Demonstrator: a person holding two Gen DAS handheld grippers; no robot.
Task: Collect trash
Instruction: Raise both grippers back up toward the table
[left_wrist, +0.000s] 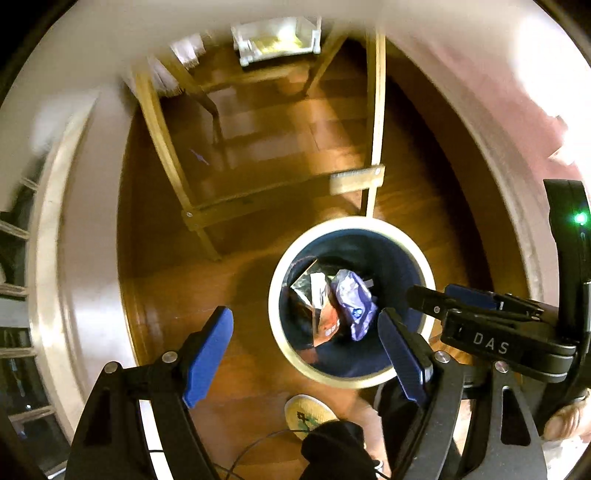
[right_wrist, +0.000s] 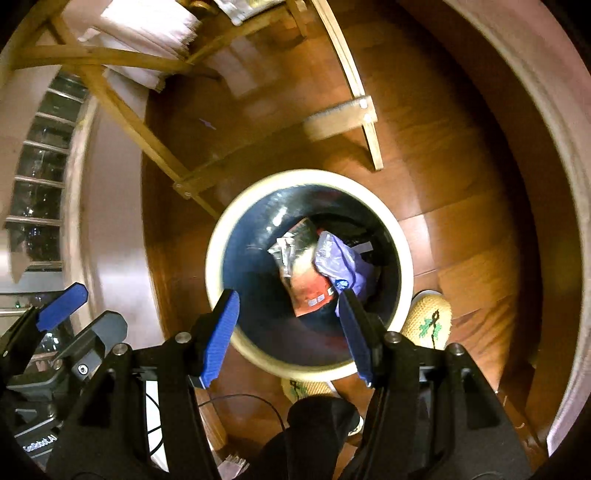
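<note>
A round bin with a cream rim (left_wrist: 351, 223) (right_wrist: 310, 175) and a dark inside stands on the wooden floor. Inside it lie a purple wrapper (left_wrist: 354, 299) (right_wrist: 340, 258), an orange packet (left_wrist: 327, 317) (right_wrist: 306, 291) and a silver foil piece (left_wrist: 304, 282) (right_wrist: 284, 251). My left gripper (left_wrist: 303, 315) hangs open above the bin's left side, pointing down, with nothing between its blue pads. My right gripper (right_wrist: 288, 295) is open over the bin's near rim, also empty. Each gripper shows at the edge of the other's view, the right gripper (left_wrist: 443, 295) and the left gripper (right_wrist: 88, 310).
A wooden furniture frame (left_wrist: 166, 147) (right_wrist: 122, 107) with slanted legs stands just behind the bin. A person's knitted slippers (left_wrist: 306, 410) (right_wrist: 430, 321) are beside and in front of the bin. A black cable (right_wrist: 240, 398) trails near the feet. White walls curve around the floor.
</note>
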